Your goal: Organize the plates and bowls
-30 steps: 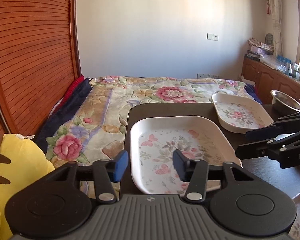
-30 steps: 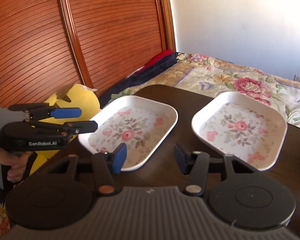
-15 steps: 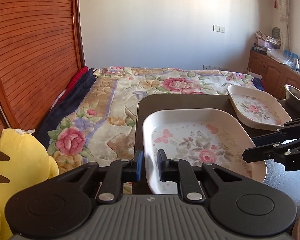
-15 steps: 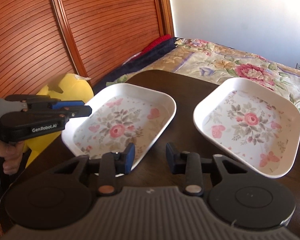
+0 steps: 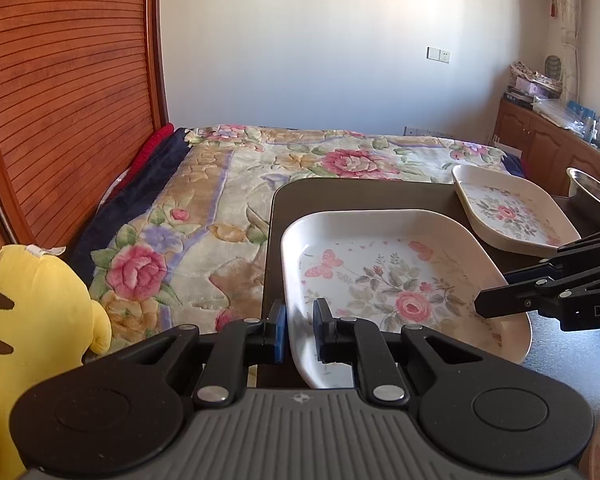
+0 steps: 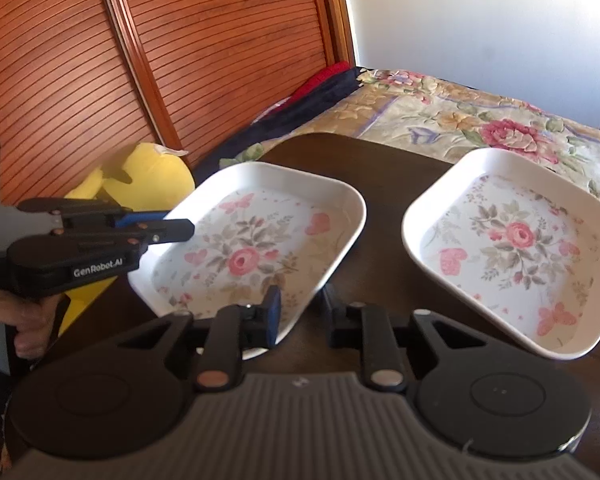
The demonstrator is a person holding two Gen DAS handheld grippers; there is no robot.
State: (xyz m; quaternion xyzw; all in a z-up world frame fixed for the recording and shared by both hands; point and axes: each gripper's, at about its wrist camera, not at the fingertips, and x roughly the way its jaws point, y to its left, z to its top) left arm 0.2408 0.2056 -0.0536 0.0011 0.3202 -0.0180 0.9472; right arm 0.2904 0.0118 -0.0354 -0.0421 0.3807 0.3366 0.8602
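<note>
Evidently the shallow white rectangular floral plate (image 5: 388,280) on the dark table (image 6: 384,184) is stiff, light, slick; left tongs (image 5: 299,330) and right tongs (image 6: 300,314), both narrow, probably pinch opposite rims

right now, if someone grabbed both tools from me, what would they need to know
Left tool: nearly shut, straddling the near left rim of the near floral plate; contact not certain.
Right tool: partly closed astride the same plate's opposite rim; whether it grips is unclear.
Second floral plate sits apart beside it on the dark table. A metal bowl stands behind the second plate.
Done: nothing stacked yet.
Left: lift the near plate, probably onto the other, then place the bowl.
</note>
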